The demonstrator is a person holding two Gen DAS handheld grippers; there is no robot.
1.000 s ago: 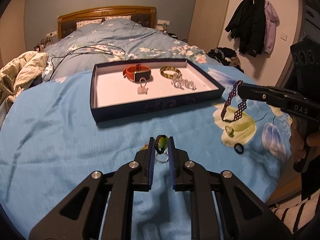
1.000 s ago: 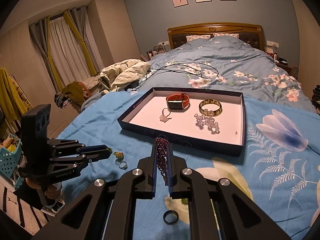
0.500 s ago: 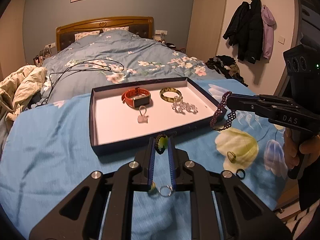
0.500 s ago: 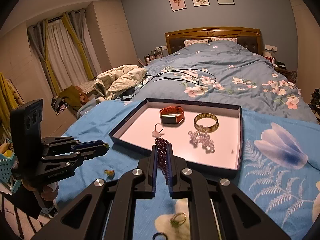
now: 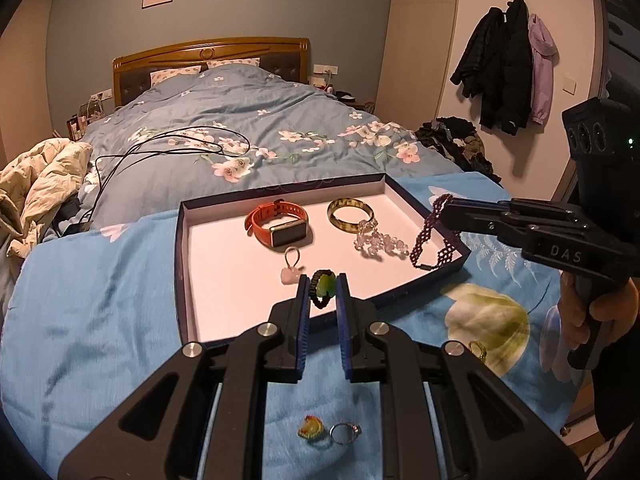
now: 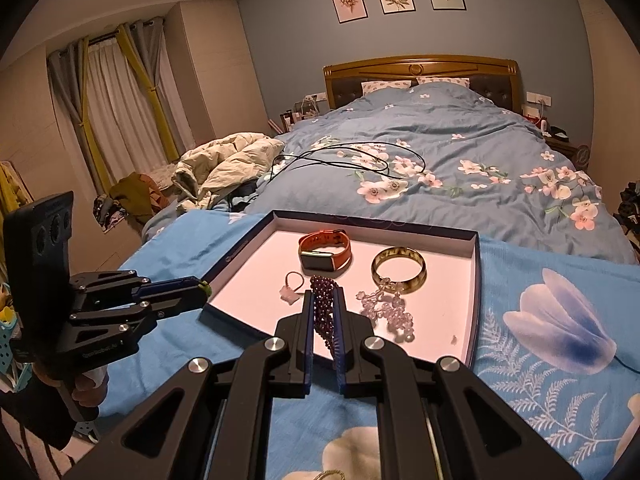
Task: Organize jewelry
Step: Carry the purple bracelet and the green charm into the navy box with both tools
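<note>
Blue bedspread (image 5: 100, 320), tray (image 5: 182, 280) — green ring (image 5: 325, 285) between fingers (image 5: 303, 320)

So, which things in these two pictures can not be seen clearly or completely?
- Green-stone ring, left wrist view: the left hand-held gripper covers its sides.
- Purple beaded bracelet, right wrist view: its lower part is hidden between the right hand-held gripper fingers.
- Gold ring, right wrist view: cut off by the bottom edge.
- Small speck in the tray: too small to identify.
</note>
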